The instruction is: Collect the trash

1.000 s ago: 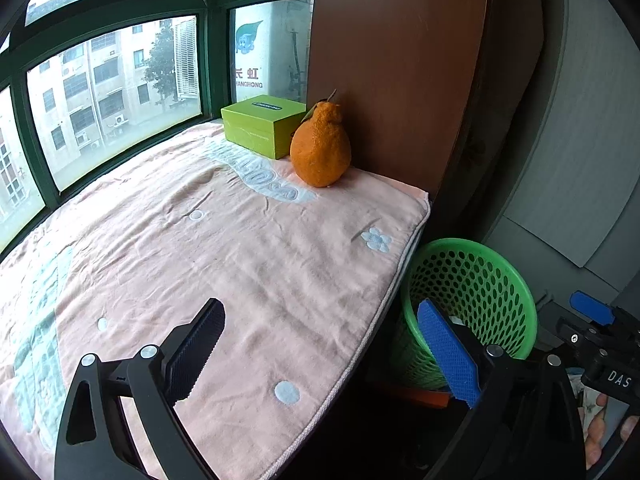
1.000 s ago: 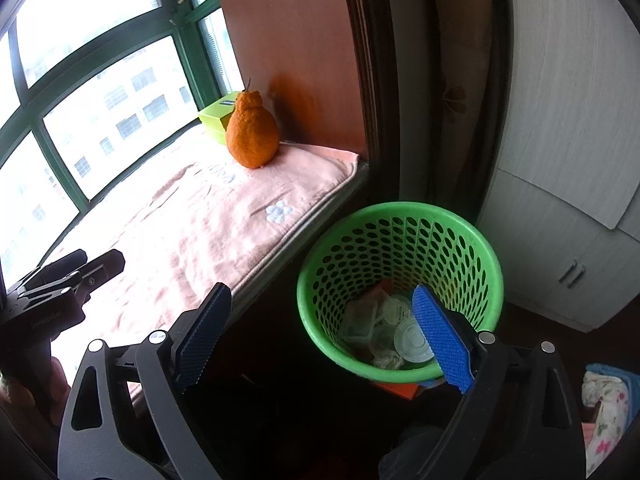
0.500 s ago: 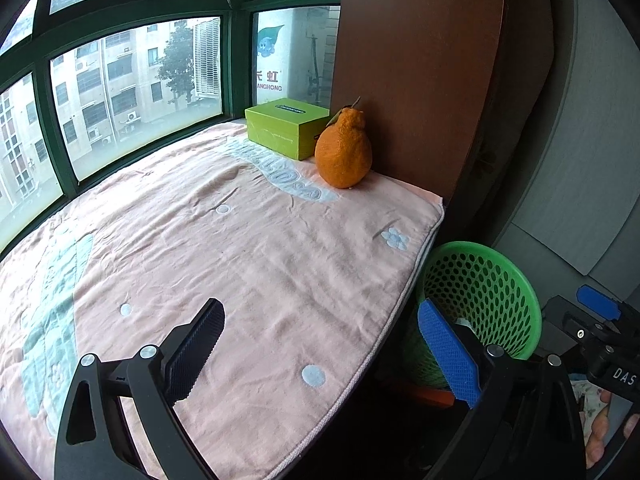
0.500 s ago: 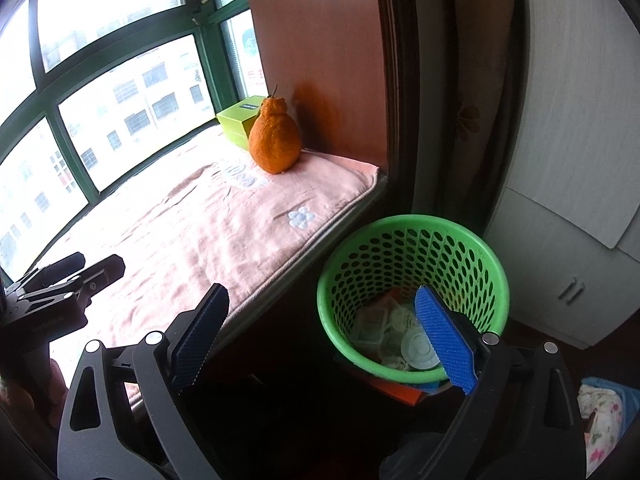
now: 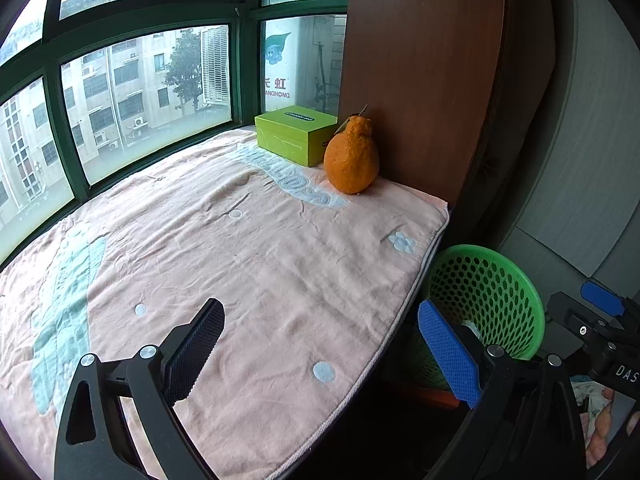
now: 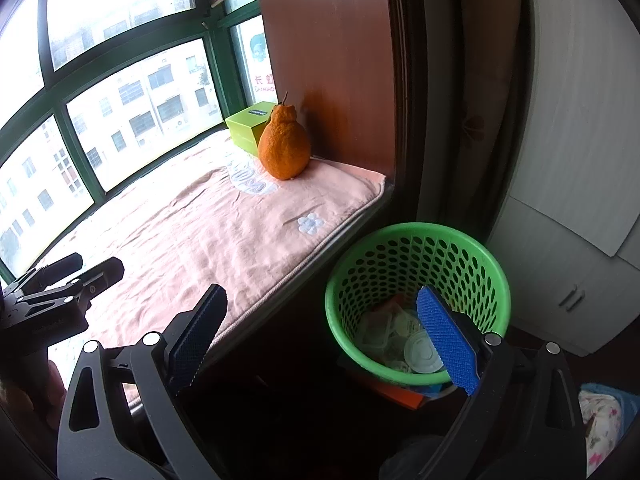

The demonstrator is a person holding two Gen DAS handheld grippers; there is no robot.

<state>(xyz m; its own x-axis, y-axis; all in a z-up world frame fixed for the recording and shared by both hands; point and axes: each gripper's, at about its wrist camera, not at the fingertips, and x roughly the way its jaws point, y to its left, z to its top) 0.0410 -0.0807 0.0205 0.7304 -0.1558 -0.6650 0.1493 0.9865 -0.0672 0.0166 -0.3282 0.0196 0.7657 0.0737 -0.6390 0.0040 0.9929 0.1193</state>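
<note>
A green mesh waste basket point(image 6: 416, 300) stands on the floor beside the window seat; it also shows in the left wrist view point(image 5: 486, 300). Several pieces of plastic trash point(image 6: 400, 340) lie in its bottom. My left gripper point(image 5: 320, 344) is open and empty, above the front edge of the pink blanket point(image 5: 224, 248). My right gripper point(image 6: 320, 332) is open and empty, held above the gap between seat and basket, its right finger point(image 6: 446, 340) over the basket. Each gripper shows in the other's view: the right one point(image 5: 600, 320), the left one point(image 6: 60, 284).
A large orange citrus fruit point(image 5: 352, 160) and a lime-green box point(image 5: 294, 134) stand at the far corner of the seat against a brown wooden panel point(image 5: 420, 60). Windows run along the left. White cabinet doors point(image 6: 560, 260) stand on the right.
Both grippers have pulled back and risen a little, so the fruit, box and basket have shifted right and down in view. Both stay open and empty.
</note>
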